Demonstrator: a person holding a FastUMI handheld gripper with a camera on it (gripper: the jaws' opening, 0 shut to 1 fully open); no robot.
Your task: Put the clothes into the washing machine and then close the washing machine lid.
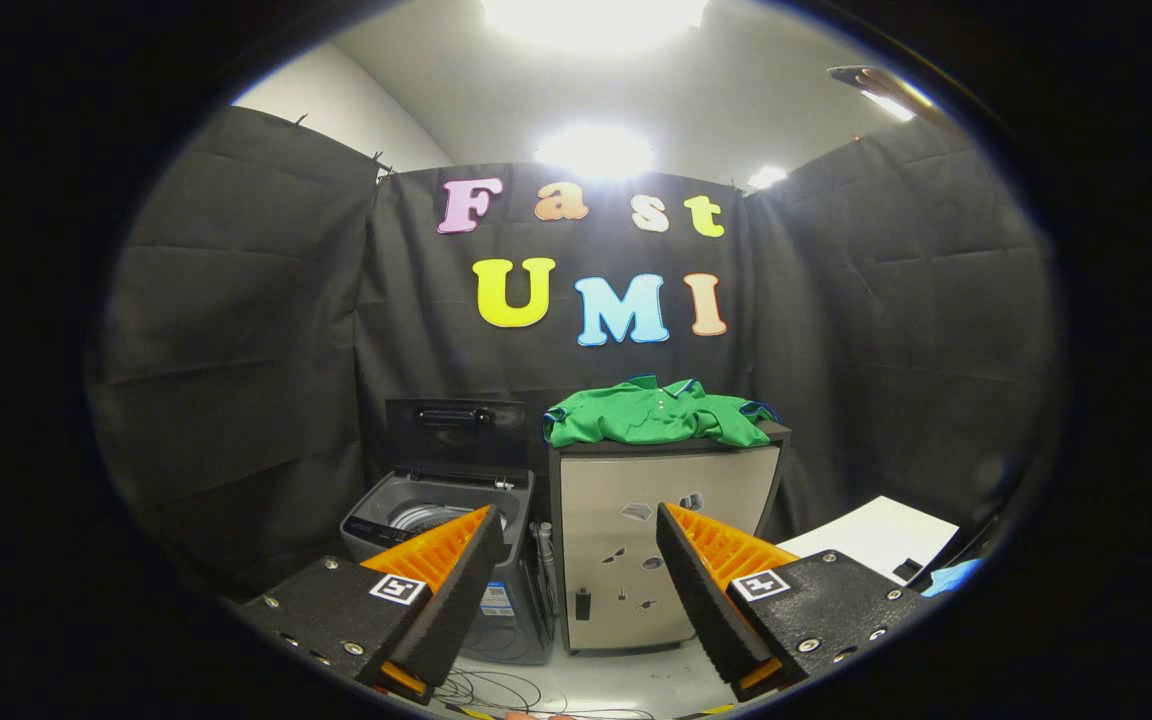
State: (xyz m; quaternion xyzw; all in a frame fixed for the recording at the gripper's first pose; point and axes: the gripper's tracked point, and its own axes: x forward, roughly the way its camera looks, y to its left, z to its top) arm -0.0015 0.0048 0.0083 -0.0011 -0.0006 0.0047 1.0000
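Tongs: we saw the gripper (576,545) spread wide, its two fingers well apart, nothing held and nothing touched between them.
Left finger: it stood in front of the washing machine (456,560), covering part of the tub's opening and the front of the casing.
Right finger: it crossed the lower right corner of the small cabinet (651,545).
Between the fingers: we looked straight through the gap at the cabinet's pale front, dotted with small dark marks we could not make out.
Clothes: a green shirt (656,412) lay crumpled on top of the cabinet, well beyond the fingertips, with dark trim at the collar and sleeve.
Washer lid: the lid (456,435) stood upright and open behind the tub, a handle showing on its inner face.
Placement: washing machine and cabinet stood side by side, the washer on the left, very close; whether they touched, we could not tell.
Hard to see: the drum's inside was mostly hidden by the left finger; we caught only a curved pale rim.
Floor: thin cables (496,690) trailed on the pale floor below the fingers.
Off to the right: a white sheet (881,535) lay beyond the right finger, partly cut off by it.
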